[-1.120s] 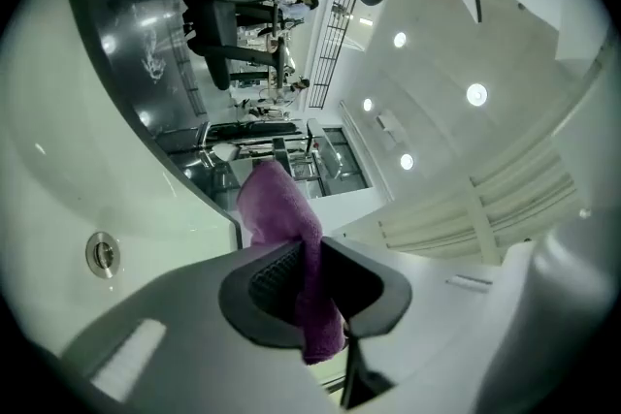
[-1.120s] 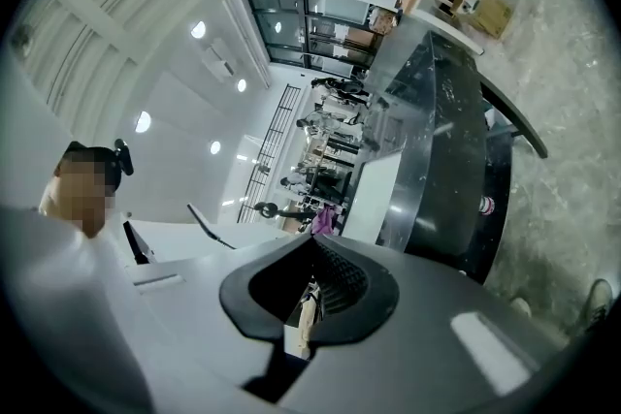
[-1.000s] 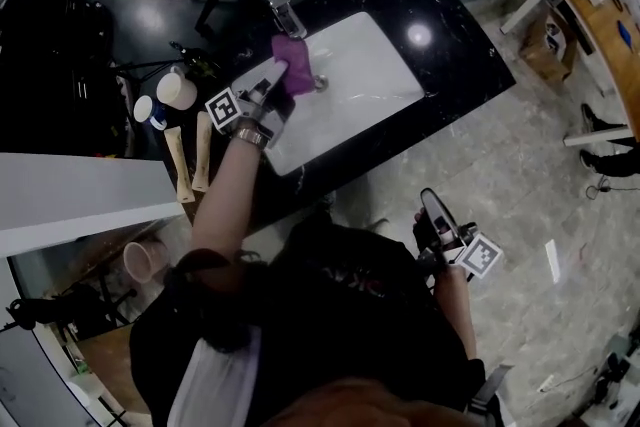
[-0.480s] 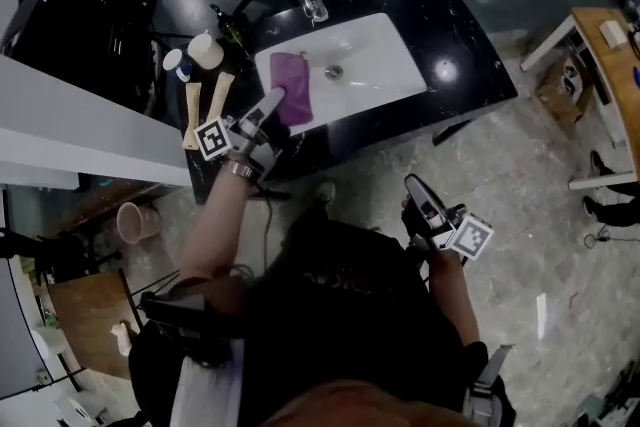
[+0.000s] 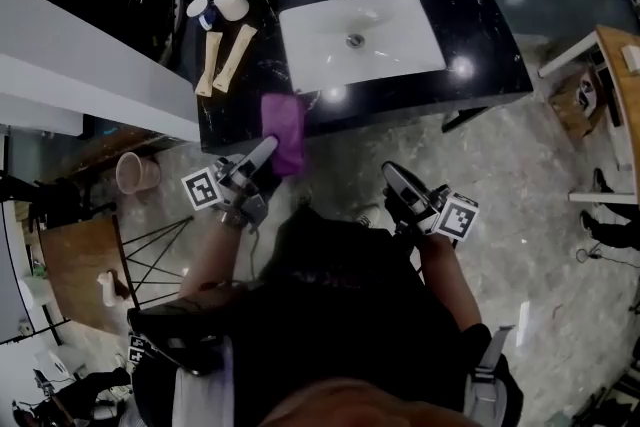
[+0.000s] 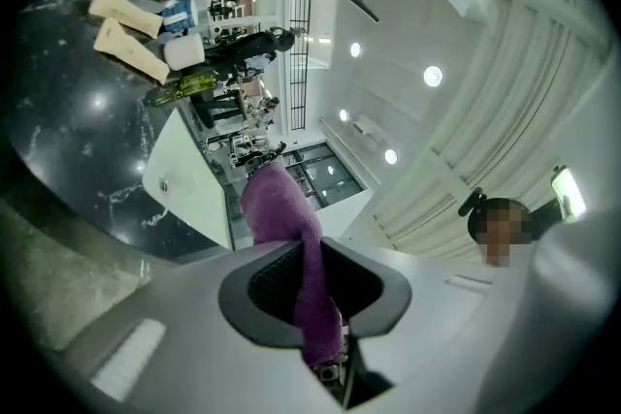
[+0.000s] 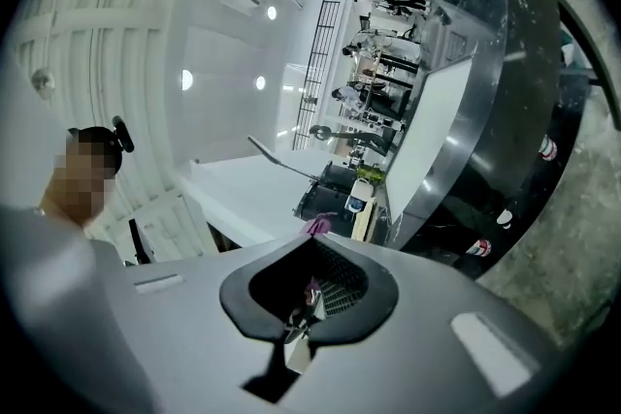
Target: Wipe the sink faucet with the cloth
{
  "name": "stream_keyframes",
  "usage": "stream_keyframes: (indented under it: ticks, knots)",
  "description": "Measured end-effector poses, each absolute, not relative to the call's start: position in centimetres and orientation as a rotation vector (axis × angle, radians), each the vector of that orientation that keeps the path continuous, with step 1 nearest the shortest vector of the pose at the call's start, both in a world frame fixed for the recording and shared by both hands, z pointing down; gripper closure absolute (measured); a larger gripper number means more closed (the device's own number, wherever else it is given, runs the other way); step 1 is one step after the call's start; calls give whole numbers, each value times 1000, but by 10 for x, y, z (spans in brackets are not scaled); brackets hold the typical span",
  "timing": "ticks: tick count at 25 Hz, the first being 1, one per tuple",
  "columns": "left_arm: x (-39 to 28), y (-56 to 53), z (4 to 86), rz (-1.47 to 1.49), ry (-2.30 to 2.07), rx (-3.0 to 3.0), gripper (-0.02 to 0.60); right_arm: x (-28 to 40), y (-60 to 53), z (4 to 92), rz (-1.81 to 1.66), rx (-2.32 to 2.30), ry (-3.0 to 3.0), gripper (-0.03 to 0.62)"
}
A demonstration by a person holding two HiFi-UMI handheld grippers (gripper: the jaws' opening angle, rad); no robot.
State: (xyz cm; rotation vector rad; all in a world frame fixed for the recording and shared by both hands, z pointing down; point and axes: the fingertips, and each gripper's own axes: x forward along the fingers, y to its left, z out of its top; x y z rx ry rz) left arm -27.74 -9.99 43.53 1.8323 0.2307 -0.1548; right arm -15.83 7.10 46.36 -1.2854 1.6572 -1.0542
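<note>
I am clamping the purple cloth (image 5: 284,127) in my left gripper (image 5: 266,151) over the counter's (image 5: 480,35) front edge; my right gripper (image 5: 393,177) is hanging closed, empty.

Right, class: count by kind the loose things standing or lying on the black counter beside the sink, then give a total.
Tubes: 2
Cup: 1
Jar: 1
Green bottle: 1
Total: 5
</note>
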Motion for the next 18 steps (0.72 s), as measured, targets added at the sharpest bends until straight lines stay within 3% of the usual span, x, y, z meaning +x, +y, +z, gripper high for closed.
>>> stream_keyframes:
  ticks: [18]
  knots:
    - [-364,-119,421,-158,447,1859,528,-291,-53,440,-1093,-1283,1791,580]
